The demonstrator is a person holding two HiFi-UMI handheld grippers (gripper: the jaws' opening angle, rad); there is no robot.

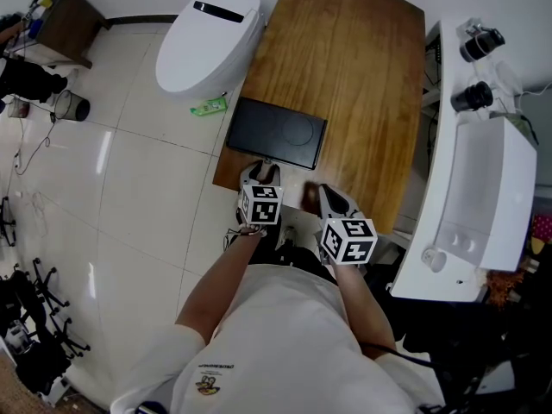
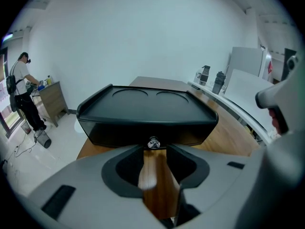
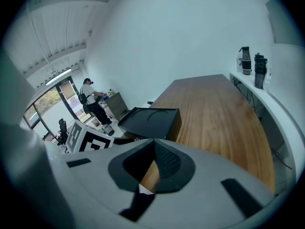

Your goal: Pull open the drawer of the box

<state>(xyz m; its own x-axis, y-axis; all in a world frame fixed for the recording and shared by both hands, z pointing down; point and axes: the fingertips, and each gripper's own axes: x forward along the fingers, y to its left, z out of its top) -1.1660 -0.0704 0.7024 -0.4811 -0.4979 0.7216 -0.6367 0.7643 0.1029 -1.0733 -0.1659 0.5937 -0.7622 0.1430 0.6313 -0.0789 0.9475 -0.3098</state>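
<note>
A flat black box [image 1: 276, 134] lies at the near left end of the wooden table [image 1: 354, 59]. Its drawer front faces me and looks closed, with a small clear knob [image 2: 153, 143] at its middle. My left gripper [image 1: 261, 172] is right at that front. In the left gripper view, the left gripper [image 2: 154, 150] is open, and the knob sits at the jaw tips in the gap, with neither pad pressing it. My right gripper [image 1: 326, 198] hovers over the table edge to the right of the box [image 3: 150, 120]. Its jaws meet at the tips with nothing in them.
A white toilet-shaped object [image 1: 210, 37] stands on the tiled floor left of the table, a green packet [image 1: 208, 107] beside it. A white counter [image 1: 483, 197] with two black bottles [image 1: 479, 43] runs along the table's right. A person [image 2: 21, 94] stands by a far cabinet.
</note>
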